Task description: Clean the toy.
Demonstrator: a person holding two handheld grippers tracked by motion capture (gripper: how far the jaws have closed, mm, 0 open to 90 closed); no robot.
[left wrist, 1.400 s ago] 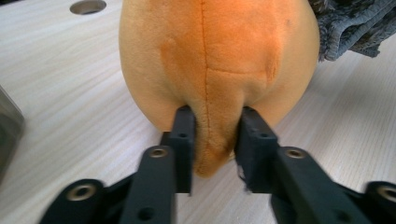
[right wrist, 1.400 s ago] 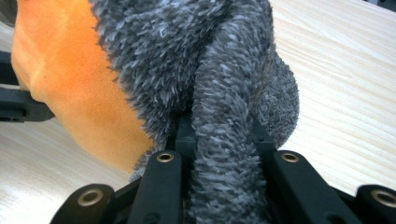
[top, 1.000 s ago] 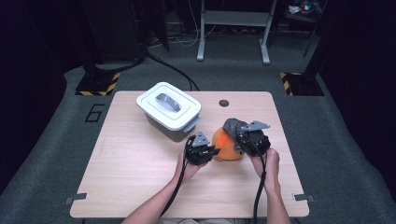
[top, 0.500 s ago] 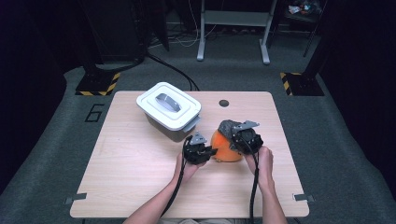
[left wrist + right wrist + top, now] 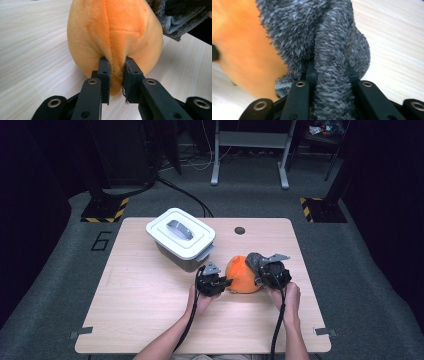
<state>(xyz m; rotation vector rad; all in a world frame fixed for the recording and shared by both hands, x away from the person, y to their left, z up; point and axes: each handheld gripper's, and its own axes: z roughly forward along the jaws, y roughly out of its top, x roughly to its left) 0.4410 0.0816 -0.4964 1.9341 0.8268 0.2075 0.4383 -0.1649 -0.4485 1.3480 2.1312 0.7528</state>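
1. Orange plush toy (image 5: 243, 275) sits on the wooden table (image 5: 140, 310), near its front right part, between the two grippers, which touch it from opposite sides.

2. Left gripper (image 5: 223, 283) comes at the toy from the left. In the left gripper view its jaws are nearly pressed together, pinching a narrow fold of orange plush (image 5: 116, 72) at the toy's near lower end. That rounded body rises straight ahead of the jaws.

3. Right gripper (image 5: 260, 270) is on the toy's right side. In the right gripper view its jaws clamp a thick fold of grey fuzzy cloth (image 5: 332, 75), with the orange body just to the left and behind it. From above, the grey cloth (image 5: 255, 261) lies against the toy's upper right.

4. Relation that matters, as I judge it: the cloth lies to the right of the toy and the pinched plush to the left, so the two grips sit on opposite ends of one left-to-right line. Any pull apart or wrapping move would run along that line. Neither hand is nearer; both already hold.

5. White lidded bin (image 5: 181, 239) stands behind and to the left of the toy, near but apart from the left gripper. Its lid, with a grey handle (image 5: 179, 228), is on, so its contents are hidden.
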